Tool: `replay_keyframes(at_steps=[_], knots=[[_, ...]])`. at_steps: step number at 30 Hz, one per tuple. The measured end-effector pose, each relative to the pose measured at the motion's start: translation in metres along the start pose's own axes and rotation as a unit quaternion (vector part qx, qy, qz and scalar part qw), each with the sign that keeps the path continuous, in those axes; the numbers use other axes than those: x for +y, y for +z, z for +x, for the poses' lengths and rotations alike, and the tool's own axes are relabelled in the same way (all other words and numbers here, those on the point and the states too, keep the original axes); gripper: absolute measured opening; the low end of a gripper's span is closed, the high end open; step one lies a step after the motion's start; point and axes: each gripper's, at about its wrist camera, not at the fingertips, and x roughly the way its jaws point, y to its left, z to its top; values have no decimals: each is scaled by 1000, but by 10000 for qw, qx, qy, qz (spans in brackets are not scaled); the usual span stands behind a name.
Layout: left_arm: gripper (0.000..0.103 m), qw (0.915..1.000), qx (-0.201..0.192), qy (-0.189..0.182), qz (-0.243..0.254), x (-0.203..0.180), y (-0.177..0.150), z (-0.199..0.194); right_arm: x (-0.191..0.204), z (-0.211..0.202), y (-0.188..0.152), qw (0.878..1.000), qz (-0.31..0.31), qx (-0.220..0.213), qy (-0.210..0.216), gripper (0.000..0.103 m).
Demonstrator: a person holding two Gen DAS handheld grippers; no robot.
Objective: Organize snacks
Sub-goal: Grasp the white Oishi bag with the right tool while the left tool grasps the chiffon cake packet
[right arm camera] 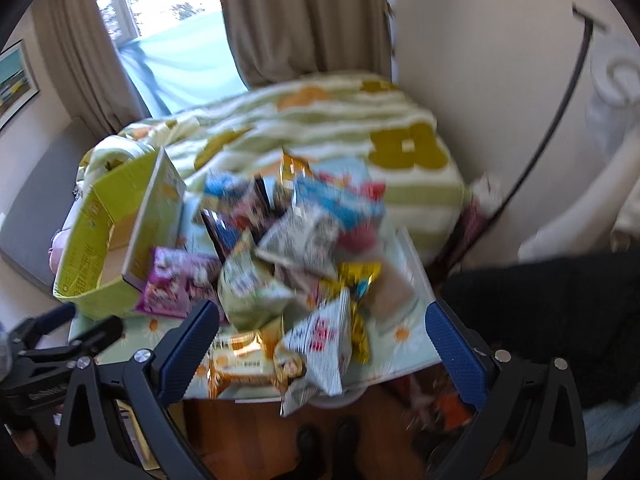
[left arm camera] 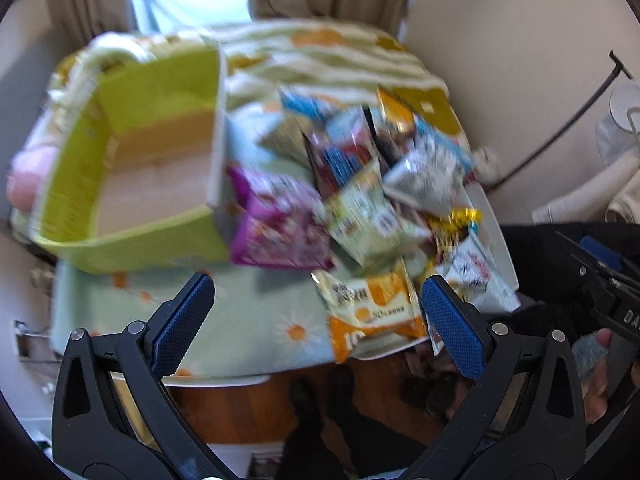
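Observation:
A heap of snack packets (left arm camera: 360, 184) lies on a small table with a daisy-print cloth (left arm camera: 248, 320); it also shows in the right wrist view (right arm camera: 296, 248). An open lime-green cardboard box (left arm camera: 132, 168), empty inside, stands left of the heap, also in the right wrist view (right arm camera: 108, 240). A purple packet (left arm camera: 276, 224) lies beside the box. An orange packet (left arm camera: 372, 312) lies at the table's near edge. My left gripper (left arm camera: 316, 320) is open and empty above the near edge. My right gripper (right arm camera: 320, 344) is open and empty over the near packets.
A bed with a green striped blanket (right arm camera: 320, 128) lies behind the table. Curtains (right arm camera: 300, 20) and a window stand at the back, a wall on the right. Wooden floor (right arm camera: 260, 432) and the person's feet show below the table edge.

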Motion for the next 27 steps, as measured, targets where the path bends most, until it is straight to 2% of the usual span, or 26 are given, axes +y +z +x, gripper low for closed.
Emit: replay_keyframes(at_steps=[7, 11, 13, 19, 23, 27], knots=[[102, 9973, 624, -389, -56, -12, -15, 77, -15, 60, -21, 9954, 467, 744, 373, 103], [102, 9956, 842, -407, -54, -23, -24, 103, -16, 94, -28, 9898, 582, 1130, 642, 102], [102, 9951, 898, -414, -66, -27, -26, 111, -18, 108, -32, 9874, 614, 1297, 668, 98], [102, 9944, 1018, -290, -45, -44, -26, 134, -33, 135, -41, 9773, 748, 1666, 1078, 79], [102, 9942, 1060, -189, -34, -56, -25, 147, -40, 138, -42, 9742, 683, 1713, 1304, 76], [102, 9944, 1053, 88, 51, -66, -24, 162, -43, 137, -40, 9730, 549, 1737, 1419, 73]])
